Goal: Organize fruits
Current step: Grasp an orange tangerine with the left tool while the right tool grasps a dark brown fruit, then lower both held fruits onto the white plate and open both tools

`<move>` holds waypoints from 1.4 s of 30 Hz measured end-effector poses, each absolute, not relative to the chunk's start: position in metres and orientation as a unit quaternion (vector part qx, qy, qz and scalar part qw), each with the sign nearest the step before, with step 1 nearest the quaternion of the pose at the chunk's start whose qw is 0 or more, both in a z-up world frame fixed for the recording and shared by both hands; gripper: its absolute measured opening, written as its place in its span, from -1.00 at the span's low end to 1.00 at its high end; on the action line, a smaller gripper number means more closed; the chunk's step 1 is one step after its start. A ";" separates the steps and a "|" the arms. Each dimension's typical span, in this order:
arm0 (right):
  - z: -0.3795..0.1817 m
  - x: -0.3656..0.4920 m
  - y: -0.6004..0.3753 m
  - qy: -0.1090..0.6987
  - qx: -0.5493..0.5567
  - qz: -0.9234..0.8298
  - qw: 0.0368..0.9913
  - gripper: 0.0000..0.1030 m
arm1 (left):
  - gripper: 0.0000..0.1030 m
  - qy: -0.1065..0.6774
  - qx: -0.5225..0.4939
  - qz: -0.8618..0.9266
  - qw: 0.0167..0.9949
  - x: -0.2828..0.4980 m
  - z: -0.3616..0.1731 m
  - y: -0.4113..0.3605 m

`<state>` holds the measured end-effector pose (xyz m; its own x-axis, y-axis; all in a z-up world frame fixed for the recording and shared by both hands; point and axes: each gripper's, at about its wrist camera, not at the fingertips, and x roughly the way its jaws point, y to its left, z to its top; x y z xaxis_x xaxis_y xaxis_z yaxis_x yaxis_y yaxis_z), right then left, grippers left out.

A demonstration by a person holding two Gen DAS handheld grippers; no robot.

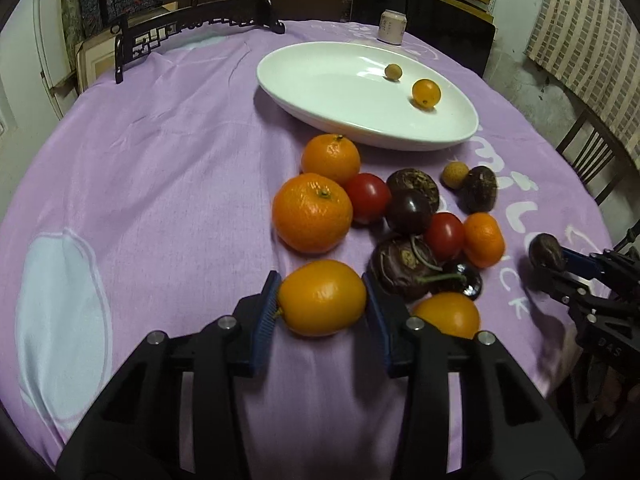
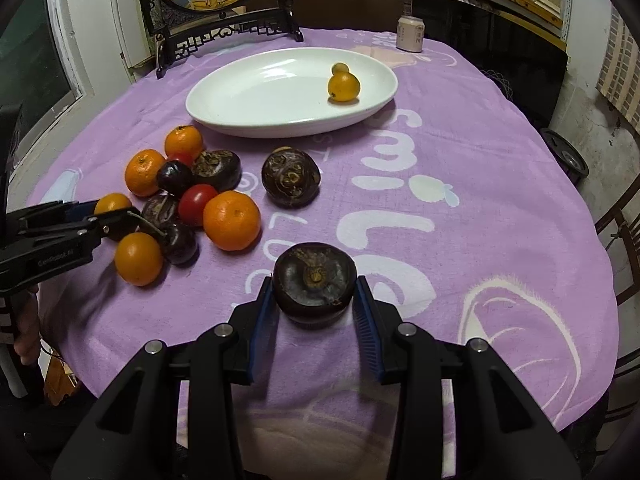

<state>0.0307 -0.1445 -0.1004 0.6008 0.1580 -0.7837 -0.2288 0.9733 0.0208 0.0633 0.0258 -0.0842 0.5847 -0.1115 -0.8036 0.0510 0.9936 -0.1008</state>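
My left gripper (image 1: pixel 320 292) is shut on an oval yellow-orange fruit (image 1: pixel 322 298), both blue pads pressing its sides just over the purple cloth. To its right lies a pile of mandarins (image 1: pixel 312 212), red tomatoes (image 1: pixel 367 196) and dark fruits (image 1: pixel 404 268). My right gripper (image 2: pixel 314 286) is shut on a dark brown water chestnut (image 2: pixel 315 280), held apart from the pile. The left wrist view shows that right gripper (image 1: pixel 560 264) at the far right. Behind the pile, the white oval plate (image 1: pixel 340 88) holds a small yellow fruit (image 1: pixel 426 93) and a tiny tan one (image 1: pixel 393 71).
A pale can (image 2: pixel 410 34) stands behind the plate. A dark carved stand (image 2: pixel 224 32) with a round picture occupies the back left of the table. Another water chestnut (image 2: pixel 291 177) lies alone near the middle. A chair (image 1: pixel 592 160) stands at the right, beyond the round table's edge.
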 end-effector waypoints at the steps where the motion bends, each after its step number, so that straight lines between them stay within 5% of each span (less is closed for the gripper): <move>1: -0.099 0.030 -0.144 0.432 -0.041 0.110 0.894 -0.22 | -0.19 0.450 -0.037 -0.048 0.891 0.061 -0.081 0.027; 32: -0.096 0.042 -0.132 0.438 -0.030 0.121 0.890 -0.22 | -0.28 0.450 -0.066 -0.079 0.887 0.043 -0.067 0.039; 42: -0.048 0.114 -0.112 0.412 -0.050 0.154 0.897 -0.22 | -0.27 0.453 -0.046 -0.104 0.884 0.137 -0.027 0.029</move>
<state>0.1143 -0.1119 -0.0477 0.6136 0.2354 -0.7538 -0.3184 0.9473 0.0367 0.1367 0.0294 -0.0275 0.5681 -0.2258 -0.7914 0.1424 0.9741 -0.1757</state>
